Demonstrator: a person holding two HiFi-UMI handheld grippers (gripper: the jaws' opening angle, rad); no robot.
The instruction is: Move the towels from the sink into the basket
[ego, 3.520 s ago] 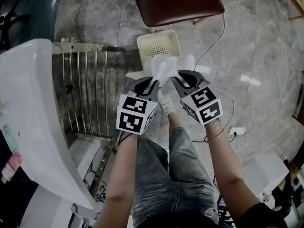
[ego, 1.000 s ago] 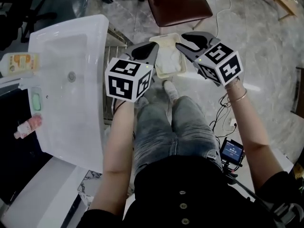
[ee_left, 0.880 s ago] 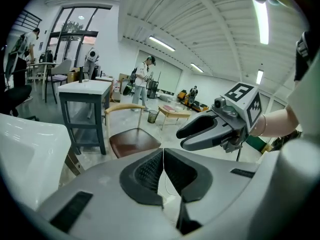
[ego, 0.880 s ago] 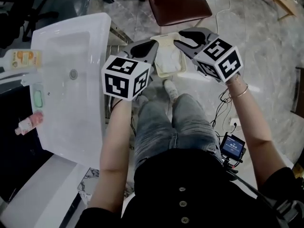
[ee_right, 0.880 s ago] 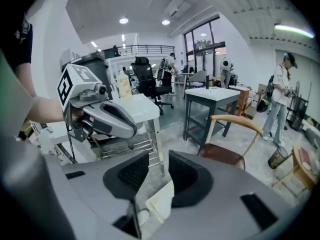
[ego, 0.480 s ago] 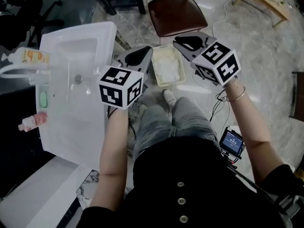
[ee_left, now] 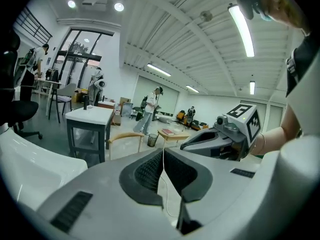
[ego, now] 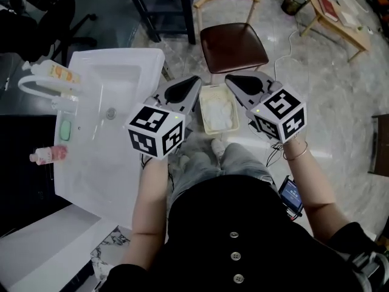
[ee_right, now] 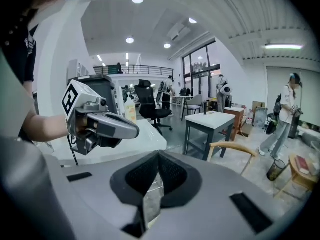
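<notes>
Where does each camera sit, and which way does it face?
Head view: on the person's head, facing steeply down at sink, basket, chair; shows arms, legs, left gripper, right gripper.
Left gripper view: on the left gripper, facing out along its shut jaws; shows right gripper.
Right gripper view: on the right gripper, along its shut jaws; shows left gripper.
Shared: all three show the chair.

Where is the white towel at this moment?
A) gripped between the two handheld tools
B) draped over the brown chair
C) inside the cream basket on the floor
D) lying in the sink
C: the white towel lies in the cream basket on the floor, just this side of the brown chair. The left tool and right tool are shut on nothing.
</notes>
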